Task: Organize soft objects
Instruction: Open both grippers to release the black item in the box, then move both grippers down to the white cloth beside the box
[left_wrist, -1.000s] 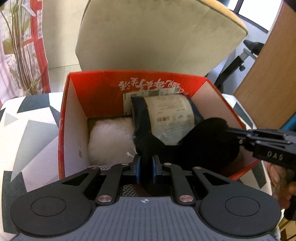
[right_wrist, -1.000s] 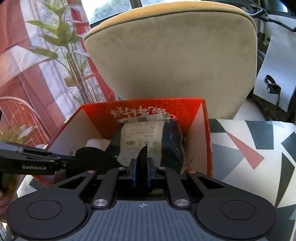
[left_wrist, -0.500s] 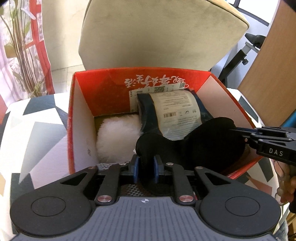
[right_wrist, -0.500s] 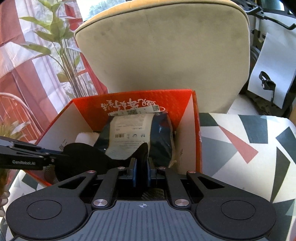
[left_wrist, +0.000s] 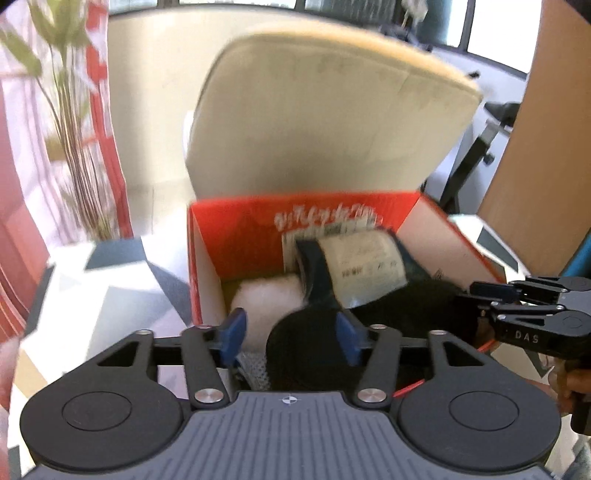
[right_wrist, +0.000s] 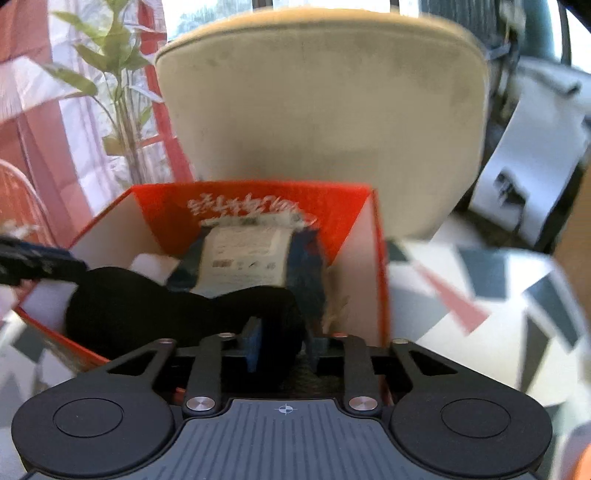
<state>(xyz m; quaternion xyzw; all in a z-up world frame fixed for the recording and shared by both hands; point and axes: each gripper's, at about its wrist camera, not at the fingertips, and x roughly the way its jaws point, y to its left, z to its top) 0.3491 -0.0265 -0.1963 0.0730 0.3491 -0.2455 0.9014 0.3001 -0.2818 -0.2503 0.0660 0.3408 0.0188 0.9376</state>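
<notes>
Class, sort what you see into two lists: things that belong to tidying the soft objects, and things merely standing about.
Belongs to the job:
red box
black soft item
white fluffy item
dark wrapped package
left tool
right tool

Just standing about:
beige chair back
plant
patterned tablecloth
</notes>
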